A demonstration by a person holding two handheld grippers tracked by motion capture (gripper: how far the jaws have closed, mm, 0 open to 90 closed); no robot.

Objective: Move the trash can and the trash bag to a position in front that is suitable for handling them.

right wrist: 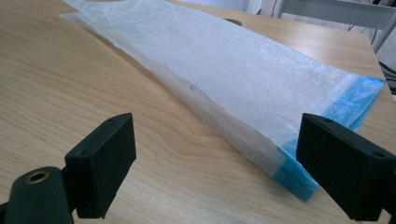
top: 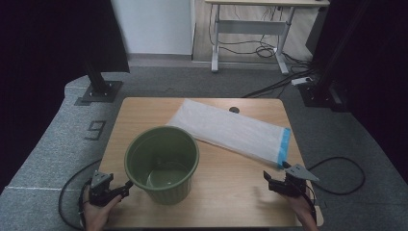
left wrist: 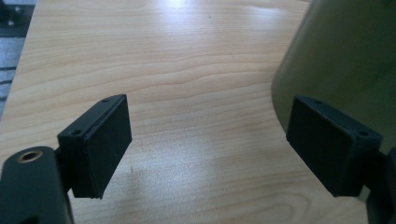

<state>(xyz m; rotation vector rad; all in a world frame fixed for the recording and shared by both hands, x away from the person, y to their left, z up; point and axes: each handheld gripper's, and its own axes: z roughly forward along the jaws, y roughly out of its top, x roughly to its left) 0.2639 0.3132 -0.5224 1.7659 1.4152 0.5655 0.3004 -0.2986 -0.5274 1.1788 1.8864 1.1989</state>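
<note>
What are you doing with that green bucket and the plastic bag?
A person sits at a wooden table with a gripper in each hand. The left gripper is open beside the green bin, which stands upright; whether it touches the bin is unclear. The right gripper is open too, close to the blue-edged end of a folded white plastic bag lying flat. Nothing is picked up yet.

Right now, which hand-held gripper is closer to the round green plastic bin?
Left. The left hand-held gripper sits beside the round green plastic bin; the right hand-held gripper is farther off.
</note>
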